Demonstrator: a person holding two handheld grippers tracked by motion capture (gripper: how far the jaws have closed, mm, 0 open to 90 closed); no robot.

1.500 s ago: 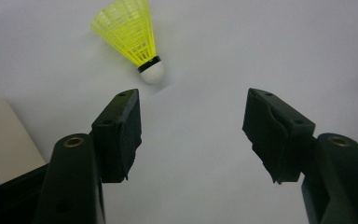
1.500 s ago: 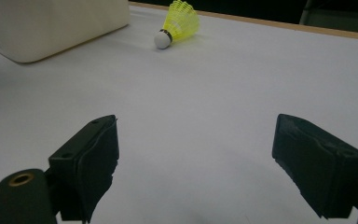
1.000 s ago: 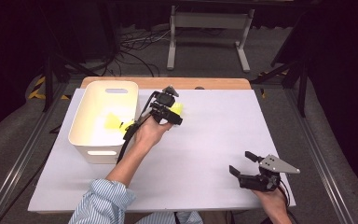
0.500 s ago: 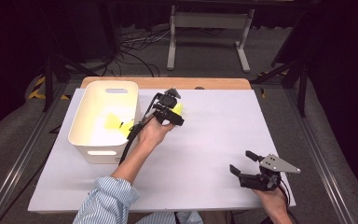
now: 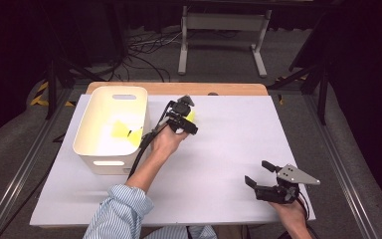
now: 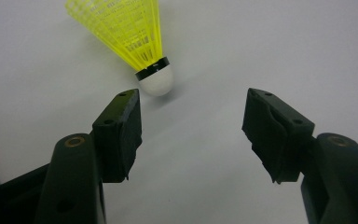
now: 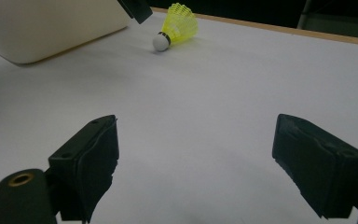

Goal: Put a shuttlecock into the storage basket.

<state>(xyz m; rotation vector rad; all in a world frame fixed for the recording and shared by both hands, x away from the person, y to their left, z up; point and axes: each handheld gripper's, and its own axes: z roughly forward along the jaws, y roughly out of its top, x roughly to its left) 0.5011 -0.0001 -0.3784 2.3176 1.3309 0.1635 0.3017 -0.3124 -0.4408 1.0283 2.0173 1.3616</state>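
Yellow mesh-skirted shuttlecock [image 6: 135, 35]; rounded white cork tip

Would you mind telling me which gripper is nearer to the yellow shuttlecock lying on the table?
Left. The left gripper hangs just short of the shuttlecock, jaws open and not touching it. The right gripper sits far across the table at the near edge, also open.

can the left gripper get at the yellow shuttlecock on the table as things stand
Probably yes. The left gripper has its jaws open, and the yellow shuttlecock lies on its side on the bare table just beyond them, nothing between.
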